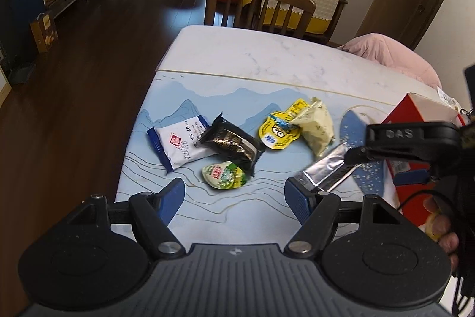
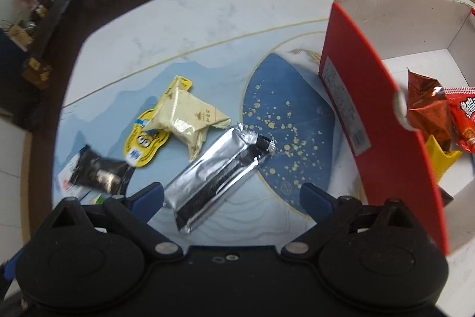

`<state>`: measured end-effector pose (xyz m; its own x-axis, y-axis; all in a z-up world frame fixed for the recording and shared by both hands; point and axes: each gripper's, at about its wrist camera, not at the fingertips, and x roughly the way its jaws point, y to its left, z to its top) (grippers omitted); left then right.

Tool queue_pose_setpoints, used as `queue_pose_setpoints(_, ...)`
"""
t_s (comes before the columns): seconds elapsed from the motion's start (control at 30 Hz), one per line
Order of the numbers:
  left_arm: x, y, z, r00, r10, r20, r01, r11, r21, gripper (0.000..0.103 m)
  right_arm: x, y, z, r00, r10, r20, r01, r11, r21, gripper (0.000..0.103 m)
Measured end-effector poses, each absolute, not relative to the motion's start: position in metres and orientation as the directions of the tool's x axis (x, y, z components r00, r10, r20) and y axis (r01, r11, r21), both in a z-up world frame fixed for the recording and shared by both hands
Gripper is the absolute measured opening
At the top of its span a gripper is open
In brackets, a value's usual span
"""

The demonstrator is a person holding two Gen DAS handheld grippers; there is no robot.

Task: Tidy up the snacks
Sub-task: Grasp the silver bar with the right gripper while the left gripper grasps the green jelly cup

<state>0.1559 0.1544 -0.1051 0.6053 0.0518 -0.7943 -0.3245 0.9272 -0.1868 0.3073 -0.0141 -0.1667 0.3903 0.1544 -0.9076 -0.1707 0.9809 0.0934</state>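
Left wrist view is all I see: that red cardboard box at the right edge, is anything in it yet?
Observer: Yes. The red cardboard box holds a coppery foil packet, a red plastic packet and a yellow wrapper.
Operator: Is the long silver foil bar grabbed?
Observer: No. The right gripper is open; the long silver foil bar lies on the table between its fingers, not clamped.
Operator: Is the box full?
Observer: No, bare white floor shows inside.

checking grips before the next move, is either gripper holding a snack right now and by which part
Nothing is held. The left gripper and right gripper are both open, above the snacks on the table.
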Motion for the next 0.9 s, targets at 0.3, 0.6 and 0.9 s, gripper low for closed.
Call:
queue_pose_setpoints(0.3,0.173,0.164,-0.126,0.573,0.042,-0.819,-0.301,0.94,-0.163,0.074,0.331,0.015,-0.193,0.351,0.101,-0.931,-0.122,0.991,0.062,0.097)
queue_pose_setpoints(0.6,0.198,0.17,-0.148,0.526,-0.005,-0.851,-0.263,0.95,-0.168,0.074,0.337,0.029,-0.205,0.322,0.045,-0.946,-0.134,0.991,0.002,0.085)
queue_pose_setpoints(0.9,0.224,0.181,-0.17,0.45,-0.031,-0.893,-0.28,0.944,-0.174,0.073,0.337,0.032,-0.209,0.302,0.061,-0.951,-0.198,0.98,0.0,0.074)
